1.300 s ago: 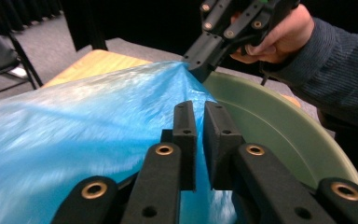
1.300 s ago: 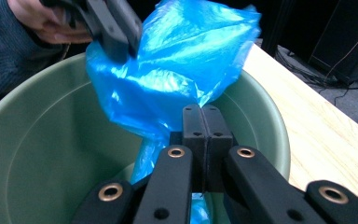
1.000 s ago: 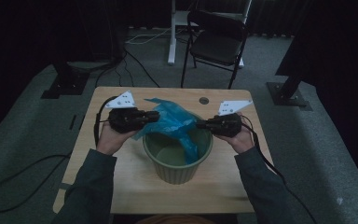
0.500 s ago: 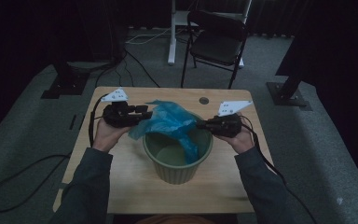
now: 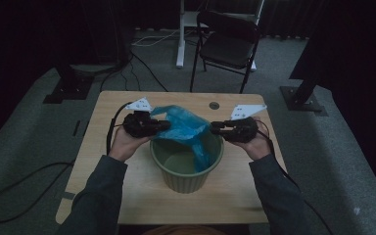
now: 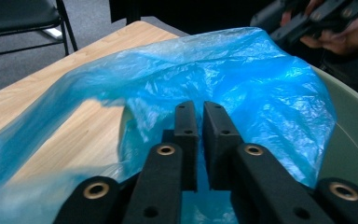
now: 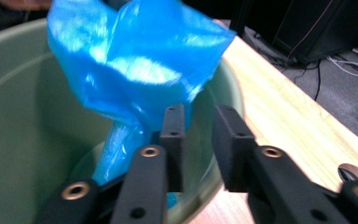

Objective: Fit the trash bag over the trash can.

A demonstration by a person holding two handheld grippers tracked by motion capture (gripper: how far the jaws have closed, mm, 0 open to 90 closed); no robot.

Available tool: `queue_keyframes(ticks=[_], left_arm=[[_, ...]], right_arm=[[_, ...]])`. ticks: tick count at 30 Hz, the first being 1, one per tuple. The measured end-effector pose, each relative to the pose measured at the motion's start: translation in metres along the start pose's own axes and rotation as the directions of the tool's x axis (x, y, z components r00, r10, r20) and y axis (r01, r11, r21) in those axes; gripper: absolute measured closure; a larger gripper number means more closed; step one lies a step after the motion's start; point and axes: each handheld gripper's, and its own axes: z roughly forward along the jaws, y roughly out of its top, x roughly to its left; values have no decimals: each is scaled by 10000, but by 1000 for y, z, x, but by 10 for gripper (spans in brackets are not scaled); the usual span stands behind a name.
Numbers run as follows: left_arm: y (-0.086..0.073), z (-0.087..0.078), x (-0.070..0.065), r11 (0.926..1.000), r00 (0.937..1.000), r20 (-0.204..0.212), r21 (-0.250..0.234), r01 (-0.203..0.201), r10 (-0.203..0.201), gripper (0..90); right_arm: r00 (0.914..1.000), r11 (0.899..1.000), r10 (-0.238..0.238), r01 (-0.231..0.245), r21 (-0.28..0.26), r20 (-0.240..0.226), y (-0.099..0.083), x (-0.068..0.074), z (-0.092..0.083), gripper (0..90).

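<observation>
Right gripper (image 7: 193, 116) jaws just parted off blue bag (image 5: 186, 128); left gripper (image 6: 200, 114) reclosed, pinching bag over green bin (image 5: 176, 174).

Thin blue plastic bag (image 6: 223, 79) hides whether film sits betw. the nearly closed jaws. Round green plastic bin (image 7: 23, 116) cut off at left edge, right gripper view.

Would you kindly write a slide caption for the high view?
Two handheld grippers spread a blue plastic bag over a green bin on a wooden table.

From above I look down on my table (image 5: 127, 191), while my two gripper views sit close, facing each other across the blue bag (image 5: 183, 128) and green bin (image 5: 186, 178).
</observation>
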Motion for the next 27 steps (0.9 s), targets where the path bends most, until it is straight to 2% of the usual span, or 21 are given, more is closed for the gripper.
queue_keyframes(ticks=[3,4,9,15,19,23,27], left_arm=[[3,1,-5,9998,9998,-95,-29,-197,197,870],[4,0,-6,9997,9997,-80,-75,-224,223,876],[7,1,-11,9992,9992,-129,-149,-380,378,877],[9,6,-11,9991,9988,-234,-43,-420,419,877],[9,7,-13,9989,9985,-282,-62,-468,466,877],[9,8,-16,9984,9981,-261,-127,-557,553,877],[9,9,-18,9980,9980,-222,-168,-604,600,877]], right_arm=[[9997,9998,114,-110,-169,214,2,-1,-7,696],[9995,9992,185,-176,-372,241,6,-2,-15,687],[9998,9979,171,-177,-623,-87,13,3,-18,684],[9965,9952,137,-216,-952,-827,30,10,-3,678],[9915,9962,128,-238,-841,-1296,40,17,7,668],[9879,9983,166,-251,-531,-1543,46,24,18,657],[9875,9991,203,-260,-346,-1561,48,26,24,657]])
